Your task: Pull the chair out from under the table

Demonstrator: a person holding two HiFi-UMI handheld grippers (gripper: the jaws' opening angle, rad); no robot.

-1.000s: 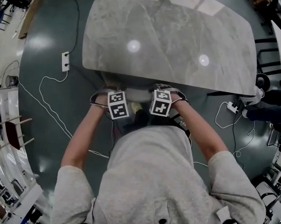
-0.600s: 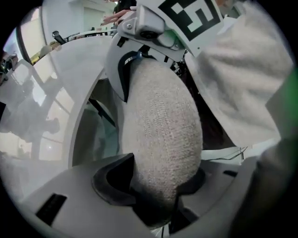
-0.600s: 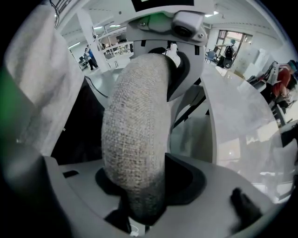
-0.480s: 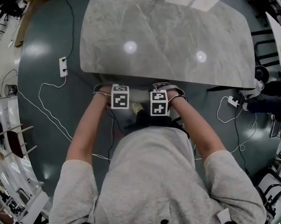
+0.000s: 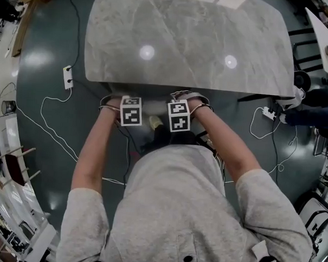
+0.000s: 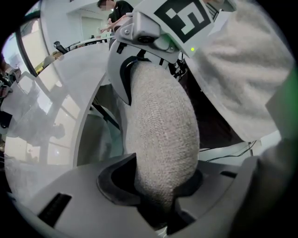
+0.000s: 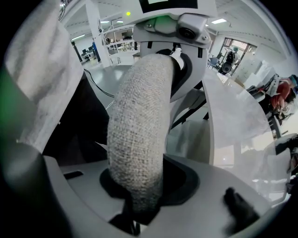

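Note:
The chair is tucked under the grey marble table (image 5: 189, 42); only its pale back (image 5: 153, 122) shows at the table's near edge. In the gripper views its top rail is a rounded bar covered in beige woven fabric (image 6: 160, 139) (image 7: 137, 135). My left gripper (image 5: 129, 109) (image 6: 158, 186) points down onto the rail's left part. My right gripper (image 5: 178, 115) (image 7: 139, 186) is on the rail just to its right. Both pairs of jaws have just been closing, and the fabric bar now fills each gap, pinched between the jaws. Each gripper view shows the other gripper on the rail's far end.
The table edge (image 6: 60, 107) (image 7: 233, 121) runs close beside the rail. My grey-sleeved arms and body stand right behind the chair. On the dark floor lie white cables and power strips (image 5: 67, 76) (image 5: 269, 113). A seated person (image 5: 316, 115) is at the right; shelving at the left.
Both marker cubes have rolled from a tilted stance to nearly square with each other. The hands have stayed at the chair's back by the table edge.

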